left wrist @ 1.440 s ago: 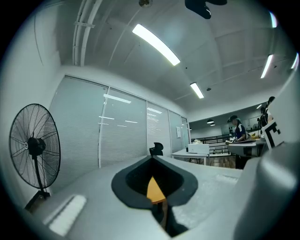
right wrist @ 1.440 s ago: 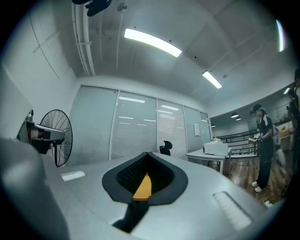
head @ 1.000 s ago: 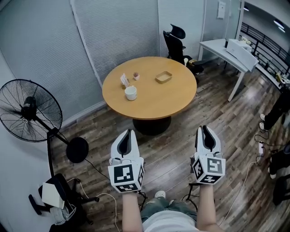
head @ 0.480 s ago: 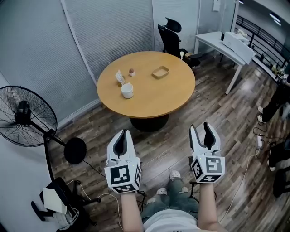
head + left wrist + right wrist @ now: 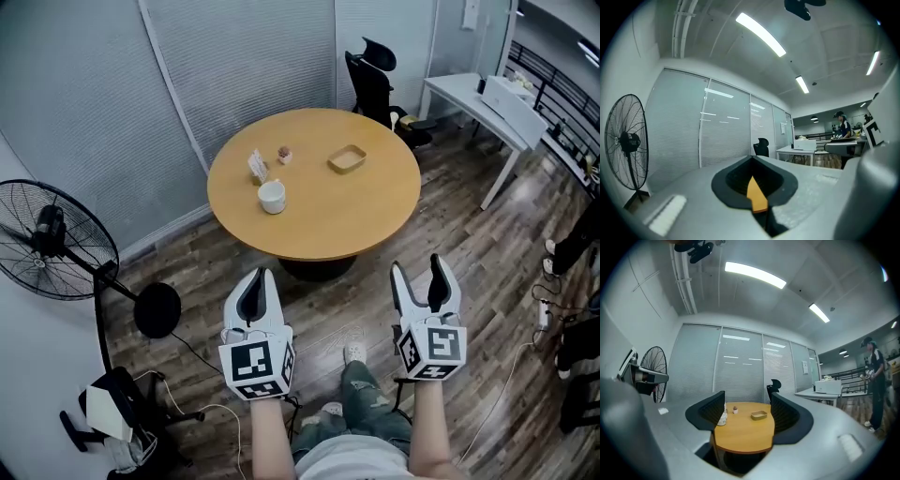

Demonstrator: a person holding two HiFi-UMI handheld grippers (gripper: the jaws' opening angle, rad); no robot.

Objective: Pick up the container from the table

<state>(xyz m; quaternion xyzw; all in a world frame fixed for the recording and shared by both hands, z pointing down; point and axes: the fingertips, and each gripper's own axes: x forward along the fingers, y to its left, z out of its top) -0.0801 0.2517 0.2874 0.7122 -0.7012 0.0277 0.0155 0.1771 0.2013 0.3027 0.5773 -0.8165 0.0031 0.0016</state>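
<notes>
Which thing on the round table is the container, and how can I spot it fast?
Find the round wooden table in the middle of the room. The container sits alone towards its far side, well to the right of the white cup. It is the only flat, tan, boxy tray there.

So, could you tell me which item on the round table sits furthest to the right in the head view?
The shallow tan container, alone on that side; the white cup, small pot and packet cluster at the left.

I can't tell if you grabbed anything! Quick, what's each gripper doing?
Left gripper: closed, empty.
Right gripper: open, has just been opening, nothing between its jaws.
</notes>
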